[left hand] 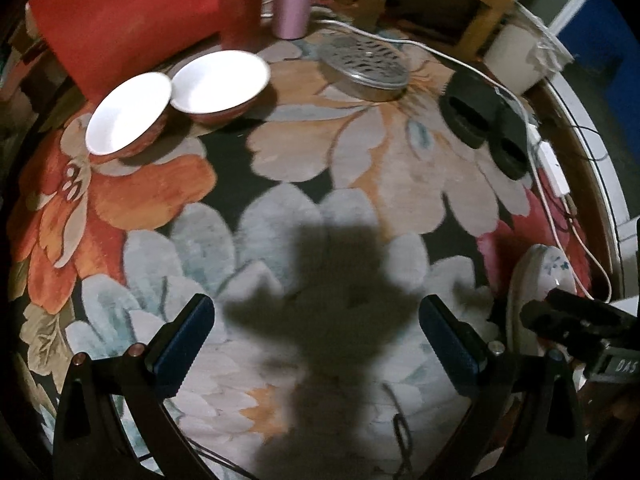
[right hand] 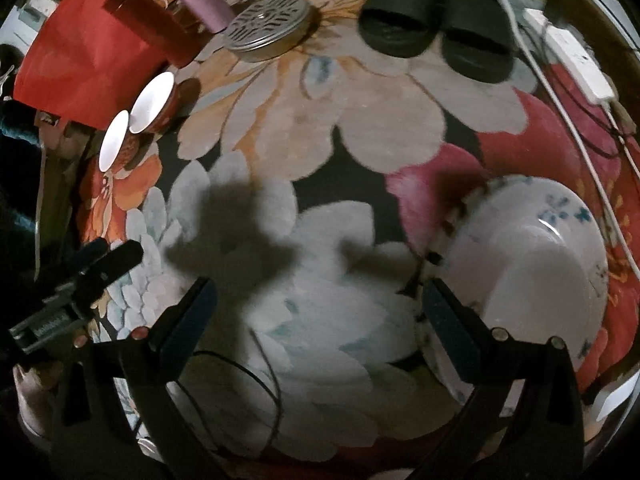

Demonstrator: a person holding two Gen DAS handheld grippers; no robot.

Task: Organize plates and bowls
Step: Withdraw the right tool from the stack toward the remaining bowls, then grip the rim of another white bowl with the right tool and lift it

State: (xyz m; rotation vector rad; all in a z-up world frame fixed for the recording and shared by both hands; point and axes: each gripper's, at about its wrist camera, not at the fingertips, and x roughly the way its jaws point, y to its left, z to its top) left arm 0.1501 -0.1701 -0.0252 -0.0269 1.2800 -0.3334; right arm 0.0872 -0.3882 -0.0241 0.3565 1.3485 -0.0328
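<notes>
On the flowered rug (left hand: 304, 152), both my jaws gape wide and empty. Two red bowls (left hand: 180, 100) sit touching far left; the white plate (right hand: 532, 264) lies just beside my right gripper (right hand: 320, 316). I judge grasping its rim comes next.

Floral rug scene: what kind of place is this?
Probably a home living room floor: a flower-patterned rug carries two red-sided white bowls, a pair of black slippers, and a white power strip.
</notes>
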